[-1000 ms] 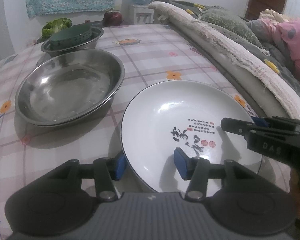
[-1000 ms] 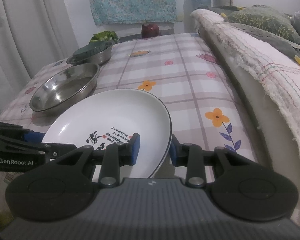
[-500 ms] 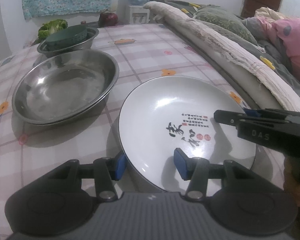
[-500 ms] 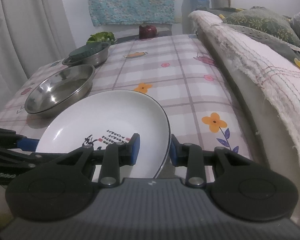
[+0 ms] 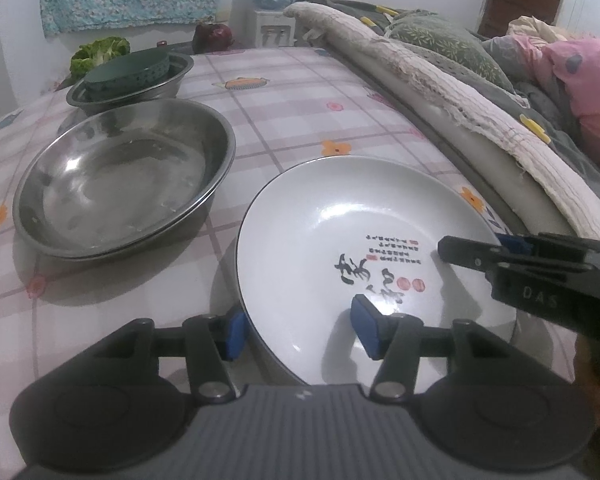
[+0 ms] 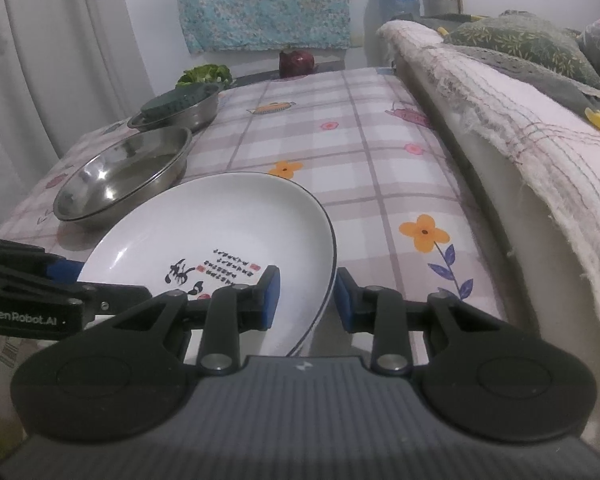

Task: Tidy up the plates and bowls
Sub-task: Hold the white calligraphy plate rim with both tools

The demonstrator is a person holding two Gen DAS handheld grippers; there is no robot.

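Left wrist view: the left gripper (image 5: 296, 328) has just been opening, jaws loosely straddling the white plate (image 5: 340, 232) rim at the table's (image 5: 300, 92) near edge; clear it fully. Right wrist view: the right gripper (image 6: 306, 294) pinches the plate's right rim; keep it level.

two fisheye views, each mounted just behind a pair of tongs and looking forward and down along them. the left wrist view sits close over the near-left rim of a white plate (image 5: 340, 240), its own left tongs (image 5: 298, 332) filling the bottom edge. the right wrist view looks from the plate's near-right side, lower and flatter, over the right tongs (image 6: 306, 298). both share the plate, the steel bowl (image 5: 120, 184), the checked tabletop (image 5: 300, 92) and the far wall, and each catches the other tongs at its edge.
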